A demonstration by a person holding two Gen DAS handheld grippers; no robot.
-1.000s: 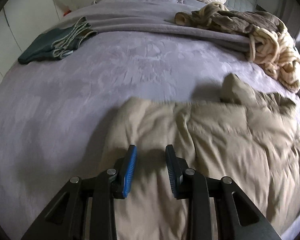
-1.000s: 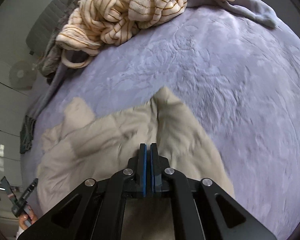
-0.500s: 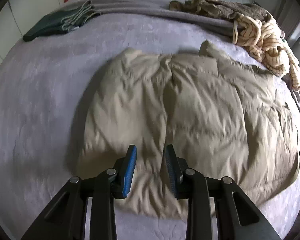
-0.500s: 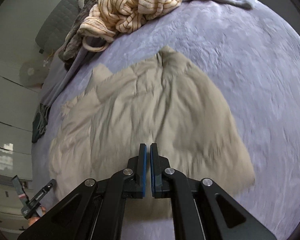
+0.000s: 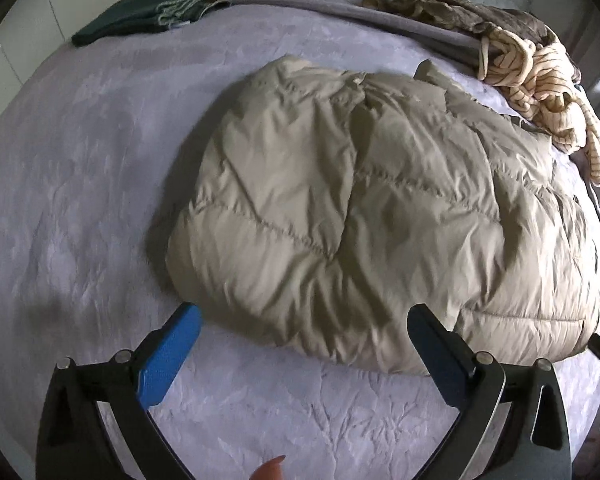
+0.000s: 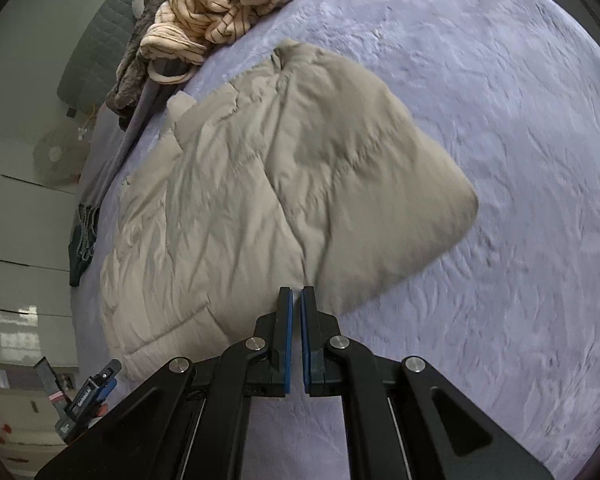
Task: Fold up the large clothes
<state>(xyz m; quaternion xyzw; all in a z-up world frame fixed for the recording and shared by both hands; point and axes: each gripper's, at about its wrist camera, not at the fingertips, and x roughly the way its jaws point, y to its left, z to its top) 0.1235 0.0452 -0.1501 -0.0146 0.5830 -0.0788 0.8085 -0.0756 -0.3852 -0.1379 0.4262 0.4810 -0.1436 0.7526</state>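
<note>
Jacket flat on the bed, both grippers clear of it

Beige puffer jacket lies spread on the lavender bedspread. Left gripper hovers at the jacket's near hem, its fingers having just swung wide, nothing between them. Right gripper, pads almost pressed together and empty, sits at that hem too. Striped cream garment lies heaped beyond the jacket

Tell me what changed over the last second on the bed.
Both claws backed away from the beige puffer jacket. The left claw has just been opening wide, nothing between its pads. The right claw stayed shut and empty. The jacket, striped garment and green clothes stayed put.
</note>
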